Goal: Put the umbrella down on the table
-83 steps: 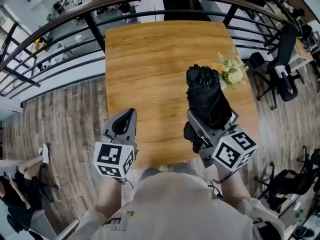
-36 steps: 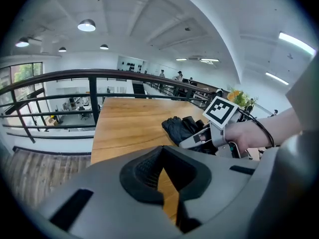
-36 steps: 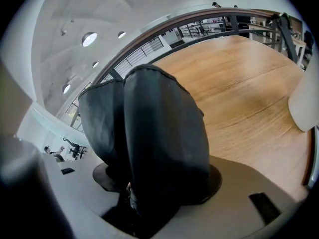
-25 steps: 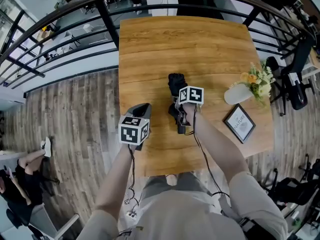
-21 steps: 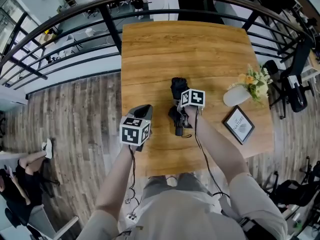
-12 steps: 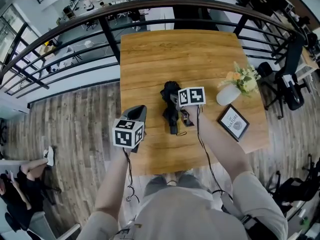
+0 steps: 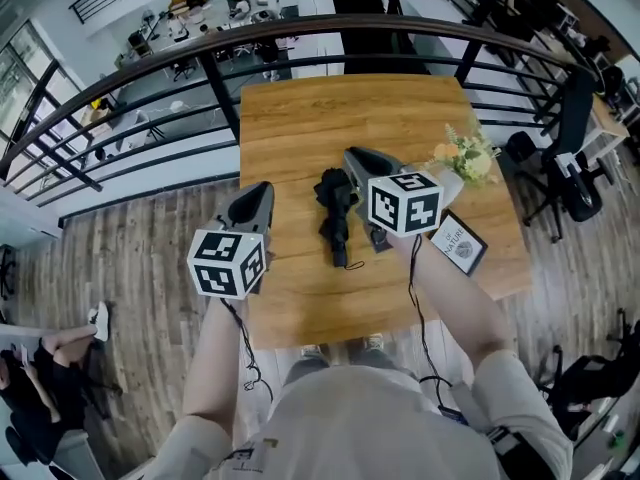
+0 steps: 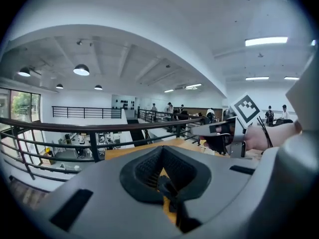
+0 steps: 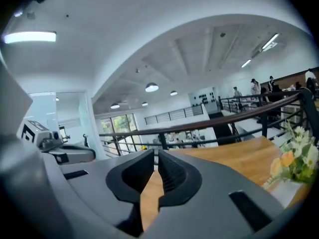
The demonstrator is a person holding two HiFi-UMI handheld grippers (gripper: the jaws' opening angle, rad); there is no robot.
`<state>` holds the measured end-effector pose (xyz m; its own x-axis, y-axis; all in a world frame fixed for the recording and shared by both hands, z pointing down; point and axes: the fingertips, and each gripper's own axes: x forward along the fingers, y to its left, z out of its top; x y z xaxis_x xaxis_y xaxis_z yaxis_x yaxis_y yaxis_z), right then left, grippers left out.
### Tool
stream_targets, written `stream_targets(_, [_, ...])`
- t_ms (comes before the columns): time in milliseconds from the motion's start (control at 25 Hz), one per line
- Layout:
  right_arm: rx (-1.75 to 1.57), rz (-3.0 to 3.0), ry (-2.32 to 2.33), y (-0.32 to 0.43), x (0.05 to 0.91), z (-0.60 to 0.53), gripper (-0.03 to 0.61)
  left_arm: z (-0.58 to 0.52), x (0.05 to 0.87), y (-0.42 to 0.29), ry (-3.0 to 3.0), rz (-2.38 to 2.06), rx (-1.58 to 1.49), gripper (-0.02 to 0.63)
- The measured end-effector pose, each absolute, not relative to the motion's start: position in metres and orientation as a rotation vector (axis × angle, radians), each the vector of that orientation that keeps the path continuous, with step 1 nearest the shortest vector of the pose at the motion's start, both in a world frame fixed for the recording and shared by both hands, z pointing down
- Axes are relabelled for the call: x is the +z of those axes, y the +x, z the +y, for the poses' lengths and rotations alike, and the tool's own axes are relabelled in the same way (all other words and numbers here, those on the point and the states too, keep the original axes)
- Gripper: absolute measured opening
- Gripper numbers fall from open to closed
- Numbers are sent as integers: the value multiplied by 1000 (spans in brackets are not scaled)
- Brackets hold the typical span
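Since the frame half a second earlier, both grippers had come up off the light brown wooden table (image 7: 300,118) and the right gripper (image 7: 355,156) had let go of the black folded fabric umbrella (image 7: 336,213), which we saw lying flat near the middle of the tabletop. We read the set-down as done. The umbrella lay below and between our two grippers, closer to the right one and well apart from the left gripper (image 7: 259,190). Both pointed away from us toward the dark metal railing (image 7: 300,30), so neither gripper view showed the umbrella at all. Its long axis ran almost straight away from us, slightly tilted, with the bulky bunched end toward the railing and the slim end with its strap loop toward us. The right jaws were closing, down to a narrow slit with nothing in it, only table showing through. The left jaws stood together and empty. Any fresh grasp would, in our judgement, have called for tipping the right gripper back down across that axis
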<state>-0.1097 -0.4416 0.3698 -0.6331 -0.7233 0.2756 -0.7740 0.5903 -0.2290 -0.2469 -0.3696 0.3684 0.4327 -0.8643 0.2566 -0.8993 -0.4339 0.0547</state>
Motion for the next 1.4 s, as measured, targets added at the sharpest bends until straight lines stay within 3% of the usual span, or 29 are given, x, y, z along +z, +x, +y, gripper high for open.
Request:
stream_targets(240, [114, -2813, 1219, -111, 273, -383, 46, -342, 304, -248, 2581, -1684, 169, 17])
stream_targets(560, [-71, -2950, 1197, -100, 207, -319, 44, -308, 245, -237, 2730, -1778, 148, 16])
stream_targets(960, [-250, -2873, 1208, -63, 200, -266, 28, -265, 226, -229, 2824, -1785, 166, 17])
stream_targets(1400, [-83, -2855, 1200, -44, 239, -248, 28, -237, 245, -232, 2754, -1782, 109, 17])
